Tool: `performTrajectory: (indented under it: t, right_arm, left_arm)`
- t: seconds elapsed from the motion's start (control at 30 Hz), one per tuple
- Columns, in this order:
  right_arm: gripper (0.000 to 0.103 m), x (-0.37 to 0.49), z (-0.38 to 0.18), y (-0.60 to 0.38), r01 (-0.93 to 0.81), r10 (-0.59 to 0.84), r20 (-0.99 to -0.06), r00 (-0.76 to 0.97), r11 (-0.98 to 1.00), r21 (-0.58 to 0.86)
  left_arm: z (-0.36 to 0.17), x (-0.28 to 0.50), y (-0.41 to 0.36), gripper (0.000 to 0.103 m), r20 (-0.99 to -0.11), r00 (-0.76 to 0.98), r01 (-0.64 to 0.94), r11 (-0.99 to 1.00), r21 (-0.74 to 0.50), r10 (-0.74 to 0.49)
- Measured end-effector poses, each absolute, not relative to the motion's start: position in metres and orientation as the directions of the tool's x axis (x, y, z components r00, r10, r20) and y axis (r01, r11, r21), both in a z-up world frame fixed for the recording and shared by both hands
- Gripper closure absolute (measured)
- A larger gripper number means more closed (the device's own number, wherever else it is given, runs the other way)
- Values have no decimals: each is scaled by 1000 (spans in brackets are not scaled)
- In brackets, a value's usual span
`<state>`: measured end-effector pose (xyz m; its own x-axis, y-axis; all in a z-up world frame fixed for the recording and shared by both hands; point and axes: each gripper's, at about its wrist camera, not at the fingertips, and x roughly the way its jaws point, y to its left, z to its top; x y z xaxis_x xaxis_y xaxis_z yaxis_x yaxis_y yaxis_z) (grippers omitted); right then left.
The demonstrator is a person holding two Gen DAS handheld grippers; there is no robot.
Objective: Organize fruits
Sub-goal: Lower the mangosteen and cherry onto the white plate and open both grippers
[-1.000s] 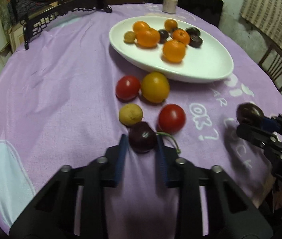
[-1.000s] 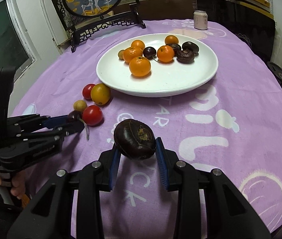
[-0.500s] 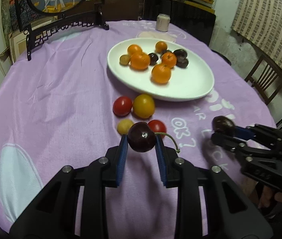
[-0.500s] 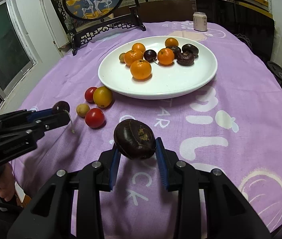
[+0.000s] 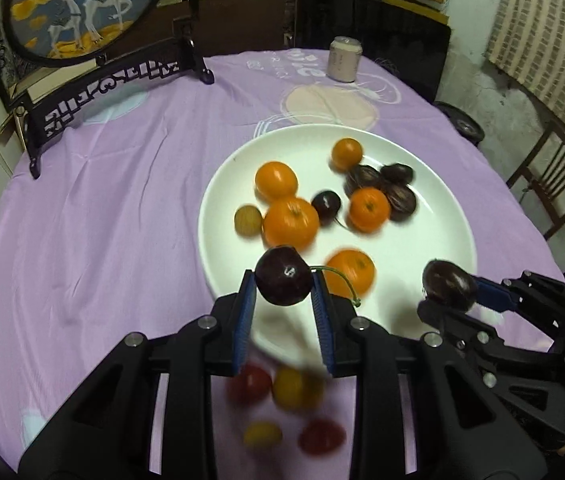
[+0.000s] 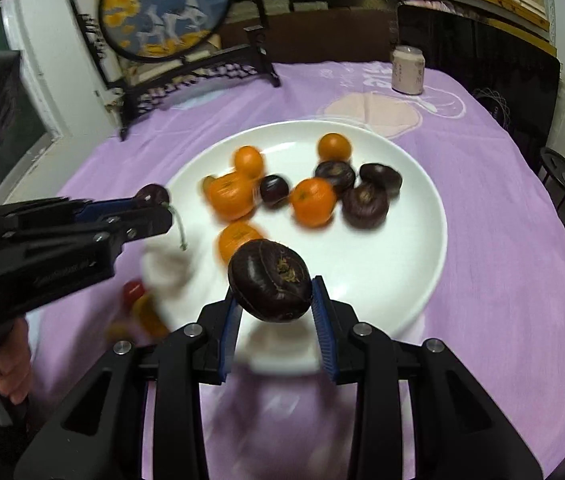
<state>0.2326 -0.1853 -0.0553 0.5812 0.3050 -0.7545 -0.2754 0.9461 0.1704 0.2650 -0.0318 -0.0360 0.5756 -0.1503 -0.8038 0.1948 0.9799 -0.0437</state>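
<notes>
Cherry point(image 5: 283, 276) sits clamped in your left claw point(image 5: 284, 280) above the white plate's point(image 5: 422, 248) near rim; your right claw point(image 6: 272, 288) is clamped on the dark round fruit point(image 6: 270, 280). Release too high and either could roll off, or knock the oranges point(image 5: 290, 222).

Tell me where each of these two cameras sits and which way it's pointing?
Left wrist view: sits on the left tool, looking forward and down along its fingers, which hold a dark cherry over the white plate; the right tool shows at its right.
Right wrist view: sits on the right tool, looking the same way, holding a dark wrinkled fruit; the left tool and a hand show at its left.
Shared: the plate of fruit, the purple tablecloth, the can and the round picture stand.
</notes>
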Motion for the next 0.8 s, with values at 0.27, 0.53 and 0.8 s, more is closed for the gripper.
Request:
performTrajectory:
  t: [0.27,0.53,0.8]
  right_arm:
    - [68,266,-64,-182,-286,304,-774,555,944,166]
    - [45,259,-52,-182,-270,257,-757,601,957,111]
    - [43,179,-18,-188,-301,301,-690,658,945,125]
  left_arm:
    - [-45,287,-39,74,-814,555,206,976,-66,-172]
    - [-29,280,-36,33,-778,604,188,980,-73,-173]
    - [2,212,-23,24,-706,681,167,980,-107,-193]
